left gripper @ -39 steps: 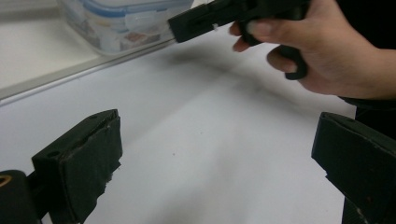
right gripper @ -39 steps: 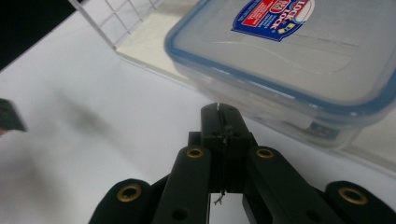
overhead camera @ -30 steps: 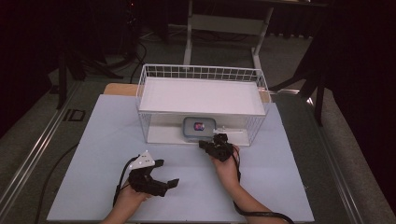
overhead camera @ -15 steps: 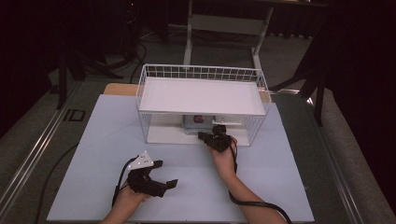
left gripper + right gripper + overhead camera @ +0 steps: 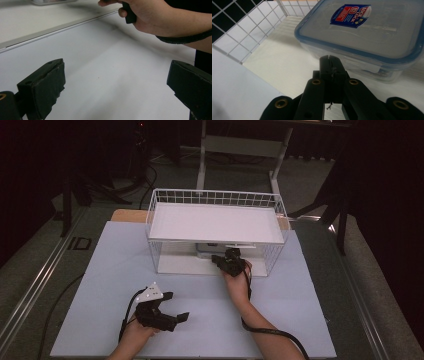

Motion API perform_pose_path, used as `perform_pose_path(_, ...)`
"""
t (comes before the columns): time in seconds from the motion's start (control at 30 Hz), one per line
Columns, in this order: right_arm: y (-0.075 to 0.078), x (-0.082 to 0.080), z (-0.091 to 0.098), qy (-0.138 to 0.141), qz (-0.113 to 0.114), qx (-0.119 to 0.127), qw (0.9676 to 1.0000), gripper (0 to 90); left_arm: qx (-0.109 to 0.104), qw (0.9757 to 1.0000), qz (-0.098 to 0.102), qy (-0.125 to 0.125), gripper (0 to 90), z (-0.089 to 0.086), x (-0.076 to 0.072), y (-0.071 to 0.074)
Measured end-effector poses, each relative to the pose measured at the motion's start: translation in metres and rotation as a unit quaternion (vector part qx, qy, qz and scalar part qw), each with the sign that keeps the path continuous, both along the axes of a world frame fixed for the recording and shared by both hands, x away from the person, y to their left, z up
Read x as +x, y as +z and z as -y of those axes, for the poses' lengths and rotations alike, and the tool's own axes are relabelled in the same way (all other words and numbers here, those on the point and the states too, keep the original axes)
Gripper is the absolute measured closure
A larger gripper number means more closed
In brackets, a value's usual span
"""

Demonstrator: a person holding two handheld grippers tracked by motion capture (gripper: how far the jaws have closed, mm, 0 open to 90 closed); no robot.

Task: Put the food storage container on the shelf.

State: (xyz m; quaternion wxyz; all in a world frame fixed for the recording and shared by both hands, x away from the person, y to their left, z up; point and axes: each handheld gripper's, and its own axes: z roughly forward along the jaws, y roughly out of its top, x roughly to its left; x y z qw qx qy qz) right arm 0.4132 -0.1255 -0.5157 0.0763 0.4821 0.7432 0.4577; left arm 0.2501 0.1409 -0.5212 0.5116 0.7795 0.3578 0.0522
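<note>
A clear plastic box with a blue-rimmed lid and a red-and-blue label (image 5: 367,32) lies on the floor of a white wire basket (image 5: 215,197). It sits under the basket's white shelf board (image 5: 215,222), where it (image 5: 206,249) is mostly hidden from above. My right gripper (image 5: 329,65) is shut with nothing between its jaws, its tip at the box's near wall. From above, the right gripper (image 5: 225,261) reaches into the basket's open front. My left gripper (image 5: 115,82) is wide open over bare table, and from above the left gripper (image 5: 176,306) rests near the front edge.
A pale blue mat (image 5: 120,265) covers the table around the basket. Wire mesh walls (image 5: 242,37) close the basket's side to the left of the box. The right forearm and its black cable (image 5: 185,40) cross the mat between the two grippers.
My right gripper has moved forward into the basket's lower level, and the box has slid farther back under the shelf board. The left gripper has stayed put.
</note>
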Motion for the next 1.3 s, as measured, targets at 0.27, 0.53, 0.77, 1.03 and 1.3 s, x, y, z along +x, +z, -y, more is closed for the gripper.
perform_pose_path(0.27,0.0,-0.004,-0.004,-0.006,-0.028,0.004,0.9996,89.9,0.0,1.0,0.002,-0.001,2.9,0.001,-0.001,0.001)
perform_pose_path(0.53,-0.002,-0.009,0.002,0.007,0.001,0.004,1.0,89.4,0.002,1.0,0.005,-0.001,2.9,0.001,-0.001,0.002)
perform_pose_path(0.77,-0.001,-0.03,0.007,0.03,0.04,-0.011,0.9987,69.2,0.0,0.9999,0.013,0.0,2.9,0.002,-0.001,0.004)
perform_pose_path(1.03,0.011,-0.052,0.014,0.051,0.055,0.015,0.997,31.7,0.004,0.9999,0.016,-0.005,2.9,0.005,-0.002,0.009)
perform_pose_path(1.3,0.021,-0.069,0.025,0.098,0.071,0.018,0.9925,18.0,0.003,0.9998,0.015,-0.013,2.9,0.004,-0.004,0.018)
